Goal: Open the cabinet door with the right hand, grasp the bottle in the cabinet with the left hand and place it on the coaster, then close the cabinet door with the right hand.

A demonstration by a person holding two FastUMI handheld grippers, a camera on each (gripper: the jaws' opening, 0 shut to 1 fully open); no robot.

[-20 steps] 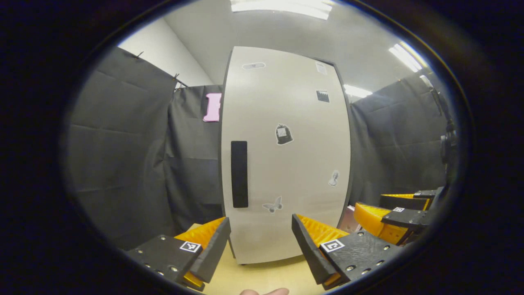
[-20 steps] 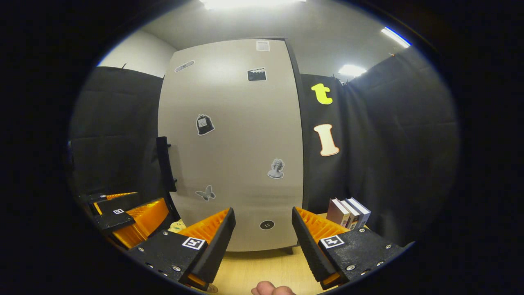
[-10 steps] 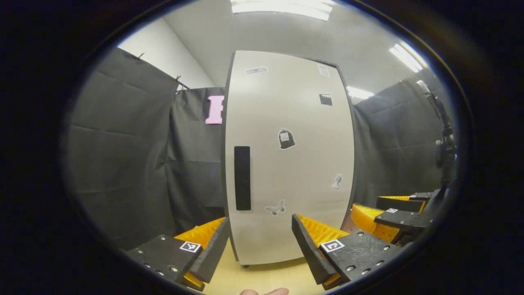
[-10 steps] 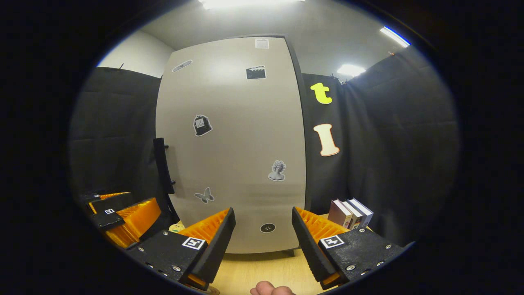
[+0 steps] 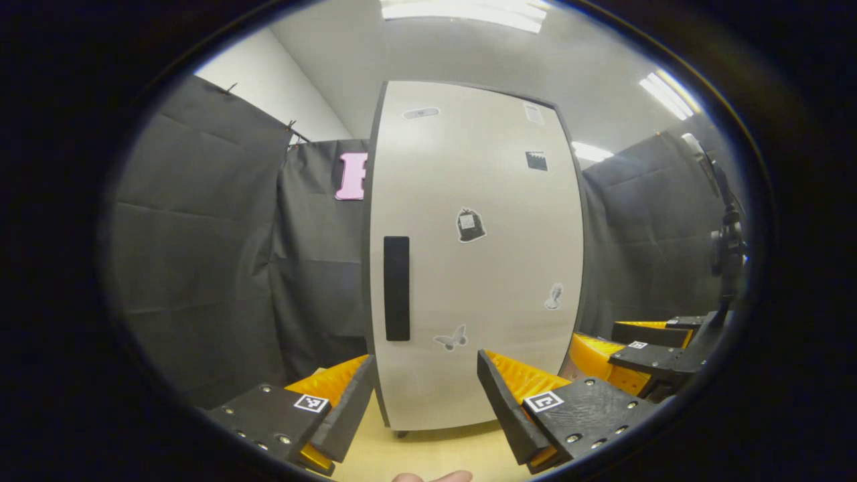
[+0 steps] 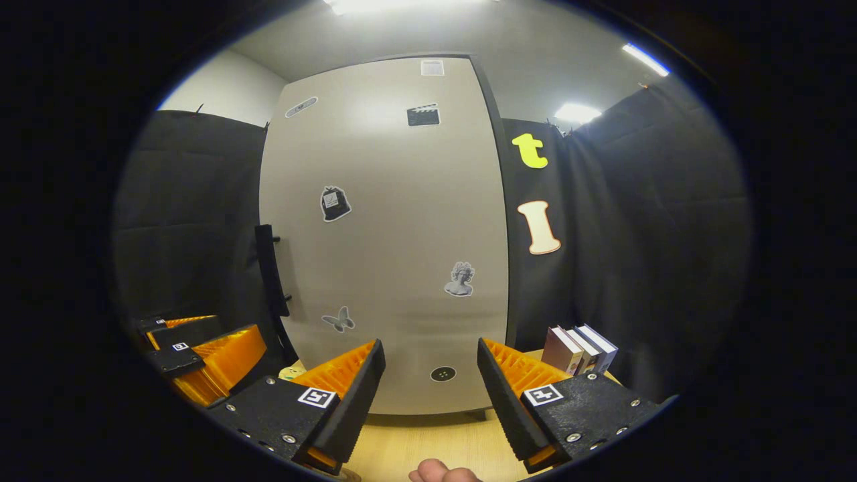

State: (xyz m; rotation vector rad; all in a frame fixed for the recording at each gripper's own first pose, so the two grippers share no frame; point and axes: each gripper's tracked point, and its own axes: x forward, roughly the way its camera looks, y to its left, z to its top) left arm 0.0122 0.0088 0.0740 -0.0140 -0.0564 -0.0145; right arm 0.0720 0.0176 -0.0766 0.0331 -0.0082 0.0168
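While the cabinet door (image 5: 469, 254) stands shut in front of you, whatever the cabinet holds is hidden, the bottle included; your left gripper (image 5: 425, 402) and right gripper (image 6: 428, 395) both have fingers spread apart, holding nothing; the black handle (image 5: 396, 288) sits untouched at the door's left edge; books (image 6: 579, 348) stand right of the cabinet.

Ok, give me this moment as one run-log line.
stage: before opening | cabinet door: closed | handle: untouched | left hand-held gripper: open, empty | right hand-held gripper: open, empty
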